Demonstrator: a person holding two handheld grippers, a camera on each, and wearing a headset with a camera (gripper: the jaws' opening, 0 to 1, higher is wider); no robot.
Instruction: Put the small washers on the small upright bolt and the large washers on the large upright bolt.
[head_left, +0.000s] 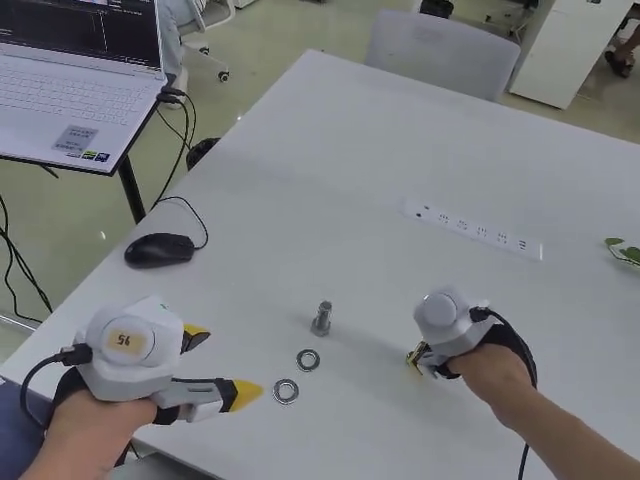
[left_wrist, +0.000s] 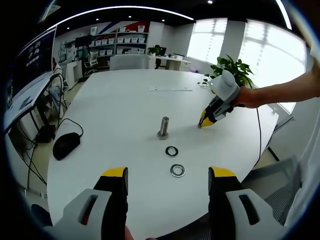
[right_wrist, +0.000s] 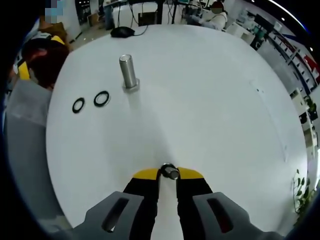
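Two flat steel washers (head_left: 308, 360) lie side by side on the white round-edged table (head_left: 350, 180), one nearer the person (head_left: 286, 391), both just in front of the upright grey steel bolt (head_left: 321, 318) and apart from it.

Item: upright grey steel bolt, head down on the tabletop, shank bare, near the table's middle front.

Item: left gripper (head_left: 222, 365), white body, black fingers with yellow tips, held in a hand at the table's near left edge. Jaws stand wide apart and hold nothing; in the left gripper view (left_wrist: 168, 176) the nearer washer (left_wrist: 177, 170) lies between and just ahead of the tips.

Item: right gripper (head_left: 413, 357), tips down on the table to the right of the bolt. Jaws narrow, closed on a small round grey metal piece (right_wrist: 170, 171) with a dark ring about it; washer or bolt, cannot tell.

Item: black computer mouse (head_left: 159, 249), corded, at the left edge.

Item: white power strip (head_left: 472, 228), far right of centre.

Item: open white laptop (head_left: 75, 70), on a separate stand at left.
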